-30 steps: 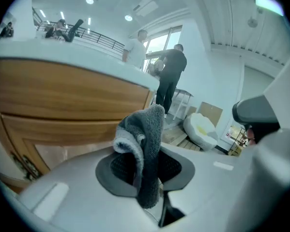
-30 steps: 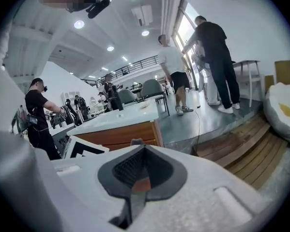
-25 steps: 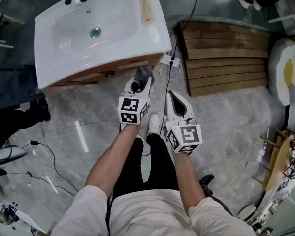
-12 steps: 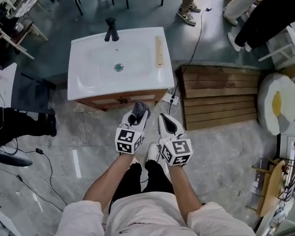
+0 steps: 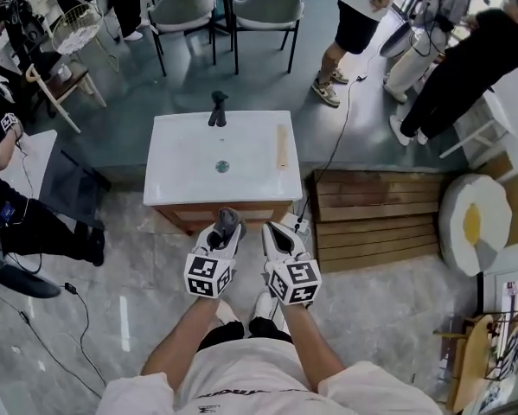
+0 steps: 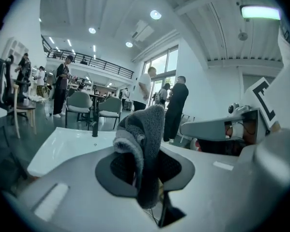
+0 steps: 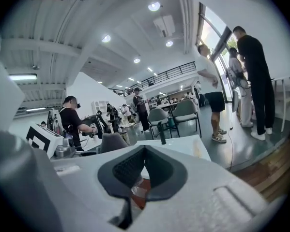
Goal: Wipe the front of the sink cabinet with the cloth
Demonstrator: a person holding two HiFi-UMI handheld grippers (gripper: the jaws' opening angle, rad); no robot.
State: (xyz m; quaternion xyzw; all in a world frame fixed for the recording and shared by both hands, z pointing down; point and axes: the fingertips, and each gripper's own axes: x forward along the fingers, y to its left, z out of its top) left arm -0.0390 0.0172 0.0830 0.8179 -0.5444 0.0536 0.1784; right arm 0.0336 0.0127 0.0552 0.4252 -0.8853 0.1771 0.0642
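Grey fleecy cloth (image 6: 144,129), folded over and bunched, is clamped tight in the left gripper (image 5: 225,229), at six o'clock of the sink cabinet (image 5: 189,215), just beside its wooden front. Right gripper (image 5: 272,233) alongside, jaws pinched together on nothing. Slatted wooden platform (image 5: 371,214) at the cabinet's three o'clock, white power strip (image 5: 295,224) by its front corner.

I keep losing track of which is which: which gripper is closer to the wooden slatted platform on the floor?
Right. The right gripper hangs just left of the wooden platform; the left gripper, gripping the cloth, is farther left, in front of the sink cabinet.
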